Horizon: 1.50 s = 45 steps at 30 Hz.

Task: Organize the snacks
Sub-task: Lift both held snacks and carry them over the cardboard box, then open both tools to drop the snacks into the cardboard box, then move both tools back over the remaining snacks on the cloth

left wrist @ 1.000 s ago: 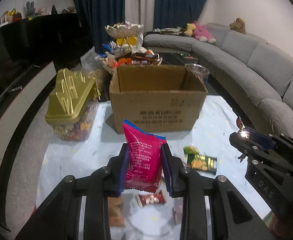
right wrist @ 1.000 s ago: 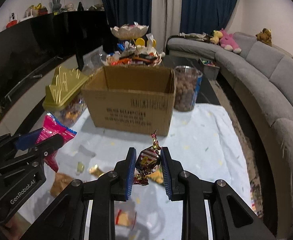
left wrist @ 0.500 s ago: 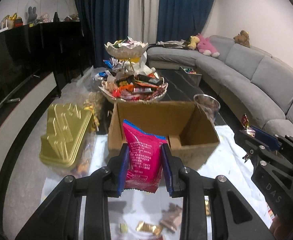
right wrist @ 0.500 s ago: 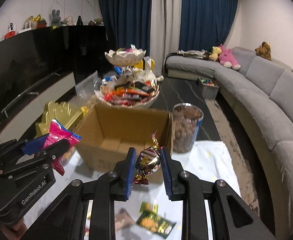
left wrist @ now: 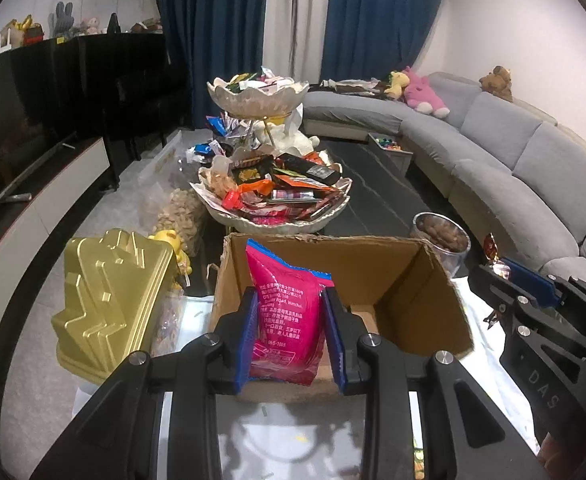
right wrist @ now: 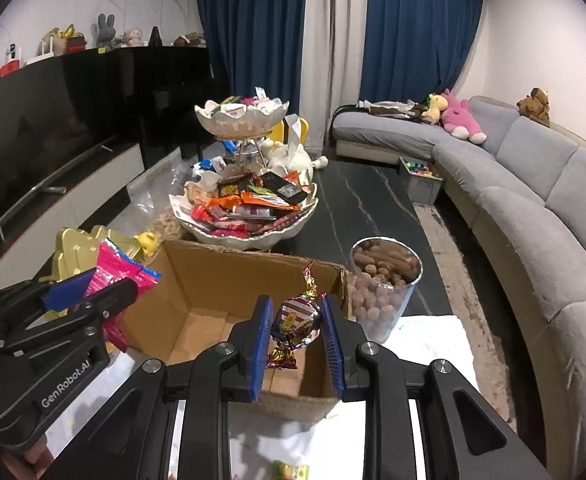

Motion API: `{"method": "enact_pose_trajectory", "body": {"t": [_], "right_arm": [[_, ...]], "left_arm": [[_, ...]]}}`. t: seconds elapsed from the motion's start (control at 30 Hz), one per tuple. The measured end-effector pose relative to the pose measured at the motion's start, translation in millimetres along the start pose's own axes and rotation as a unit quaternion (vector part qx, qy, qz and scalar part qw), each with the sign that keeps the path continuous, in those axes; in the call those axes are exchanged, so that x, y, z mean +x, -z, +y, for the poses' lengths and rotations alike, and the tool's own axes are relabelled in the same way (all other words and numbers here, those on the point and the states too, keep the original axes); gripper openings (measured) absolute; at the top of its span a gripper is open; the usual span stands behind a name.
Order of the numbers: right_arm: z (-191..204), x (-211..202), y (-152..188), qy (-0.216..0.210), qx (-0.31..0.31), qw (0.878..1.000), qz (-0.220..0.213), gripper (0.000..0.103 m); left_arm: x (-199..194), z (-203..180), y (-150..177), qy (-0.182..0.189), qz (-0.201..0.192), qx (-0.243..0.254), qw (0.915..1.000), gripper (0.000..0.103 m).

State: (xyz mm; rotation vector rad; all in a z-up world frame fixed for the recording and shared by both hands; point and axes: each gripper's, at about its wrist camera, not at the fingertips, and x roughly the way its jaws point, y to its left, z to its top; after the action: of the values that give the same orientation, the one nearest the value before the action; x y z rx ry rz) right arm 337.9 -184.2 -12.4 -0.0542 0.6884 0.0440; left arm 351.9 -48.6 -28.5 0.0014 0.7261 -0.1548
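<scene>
Through the left wrist camera, I see my left gripper (left wrist: 291,334) with its jaws clamped on a pink snack bag (left wrist: 287,320). The blue pads press on both sides of the bag, which stands upright between them, puffy, with a blue strip along its top seal and white print on its face. The bag hangs over the near wall of the open cardboard box (left wrist: 405,280), which sits on the worktop with its flaps up and its inside looking bare. Left of the box stands a gold-lidded container (left wrist: 109,300). Beyond the box is a tiered tray (left wrist: 277,196) heaped with wrapped snacks, and to the right a clear jar of nuts (left wrist: 441,238). My right gripper (left wrist: 501,276) shows at the right edge, with a bit of shiny wrapper at its tip.

Through the right wrist camera, my right gripper (right wrist: 297,334) has its jaws drawn close together and clamped on a wrapped candy (right wrist: 295,320). The candy is round, striped red and white, with gold foil twists sticking out above and below the pads. It hangs over the near right part of the cardboard box (right wrist: 229,272). My left gripper (right wrist: 89,300) comes in from the left, the pink snack bag (right wrist: 121,276) in its jaws above the box's left wall. The jar of nuts (right wrist: 385,280) stands just beside the box's right corner.
</scene>
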Motion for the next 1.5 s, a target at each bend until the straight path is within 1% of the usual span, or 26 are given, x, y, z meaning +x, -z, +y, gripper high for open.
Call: {"method": "enact_pose_trajectory", "body": {"t": [0.2,0.23,0.27,0.3,0.33,0.37,0.4,0.5,0.67,0.8,1.0,1.2,1.5], "right_arm": [[-0.4,19.5,-4.2,-0.005,-0.001,1.0,0.013,0.027],[-0.8,20.9,-4.7,-0.003,-0.002,1.0,0.014,0.027],[-1.1,21.9,-5.0,-0.002,-0.003,1.0,0.016,0.031],[-1.4,22.8,-5.1,0.0,-0.005,1.0,0.017,0.04],[-1.0,23.0,-5.3,0.003,-0.005,1.0,0.017,0.046],[-1.6,21.8,-5.2,0.005,-0.004,1.0,0.013,0.054],[-2.1,20.2,-5.1,0.009,-0.005,1.0,0.01,0.059],[-4.4,16.7,-4.7,0.018,-0.003,1.0,0.007,0.066],[-8.4,5.3,-2.9,0.023,0.007,1.0,0.006,0.068],[-12.2,-10.9,0.0,0.021,0.02,1.0,0.001,0.068],[-12.3,-45.5,5.7,0.017,0.026,0.999,-0.012,0.068],[-11.2,-81.6,14.8,0.017,0.026,0.999,-0.022,0.068],[-6.2,-121.8,40.6,0.016,0.037,0.999,-0.018,0.068]], "left_arm": [[11.6,-0.6,-1.6,-0.002,0.004,0.008,1.0,0.033],[11.8,-1.1,-1.0,-0.004,0.004,0.009,0.9999,0.037],[12.1,-1.5,-0.9,-0.006,0.003,0.01,0.9999,0.044],[11.4,-1.3,-0.6,-0.009,0.002,0.009,0.9999,0.048],[10.3,-0.8,0.0,-0.014,0.0,0.008,0.9999,0.056],[9.3,0.0,0.7,-0.016,-0.001,0.006,0.9998,0.059],[8.7,0.7,1.1,-0.017,-0.001,0.005,0.9998,0.06],[6.5,3.3,2.1,-0.022,0.001,0.003,0.9998,0.063],[-5.8,3.7,3.1,-0.025,-0.003,0.004,0.9997,0.067],[-24.3,0.1,5.0,-0.027,-0.011,0.01,0.9995,0.07],[-57.1,-3.6,10.5,-0.027,-0.021,0.011,0.9994,0.071],[-94.6,-6.8,21.9,-0.026,-0.029,0.015,0.9991,0.074],[-141.6,-4.9,48.2,-0.034,-0.036,0.02,0.9986,0.076]]}}
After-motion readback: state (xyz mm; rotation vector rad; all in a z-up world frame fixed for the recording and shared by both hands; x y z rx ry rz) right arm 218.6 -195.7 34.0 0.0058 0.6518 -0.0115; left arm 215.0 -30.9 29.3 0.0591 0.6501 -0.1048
